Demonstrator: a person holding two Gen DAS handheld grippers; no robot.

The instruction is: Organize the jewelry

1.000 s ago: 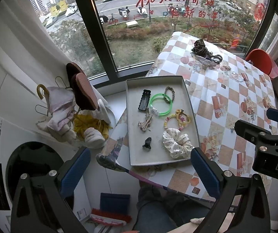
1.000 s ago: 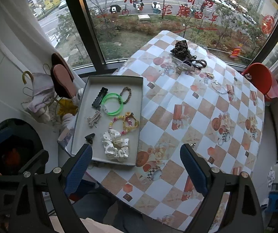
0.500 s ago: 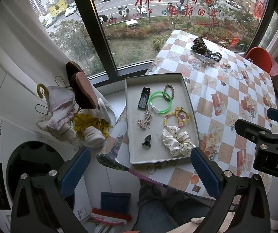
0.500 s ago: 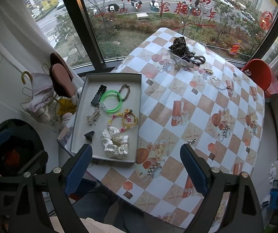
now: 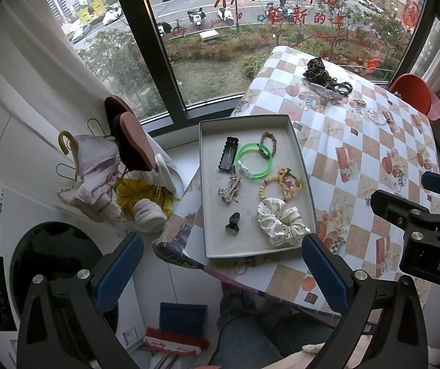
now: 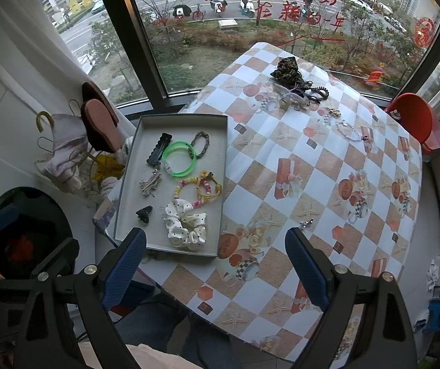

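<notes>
A grey tray [image 5: 210, 184] [image 6: 133, 166] lies on the near left of the checkered table. In it are a green bangle [image 5: 254, 160] [image 6: 179, 159], a white dotted scrunchie [image 5: 281, 223] [image 6: 186, 223], a black hair clip [image 5: 228, 154], a small black claw clip [image 5: 233, 221], a beaded bracelet [image 5: 269, 184] and a braided band [image 5: 268, 144]. More jewelry is piled at the table's far side: a leopard scrunchie [image 6: 287, 69], hair ties [image 6: 315, 93] and a bead bracelet [image 6: 347, 130]. A small charm [image 6: 306, 223] lies loose on the cloth. My left gripper [image 5: 220, 270] and right gripper [image 6: 213, 267] hover open and hold nothing, high above the near edge.
A rack with slippers [image 5: 130, 141] and cloths stands left of the table by the window. A washing machine door [image 5: 53, 264] is lower left. A red chair [image 6: 413, 117] stands at the far right. A person's legs [image 5: 250, 323] are under the near edge, with a brush [image 5: 173, 341] on the floor.
Both grippers have drifted slightly, so the table and tray shift a little in view. Nothing was picked up or moved.
</notes>
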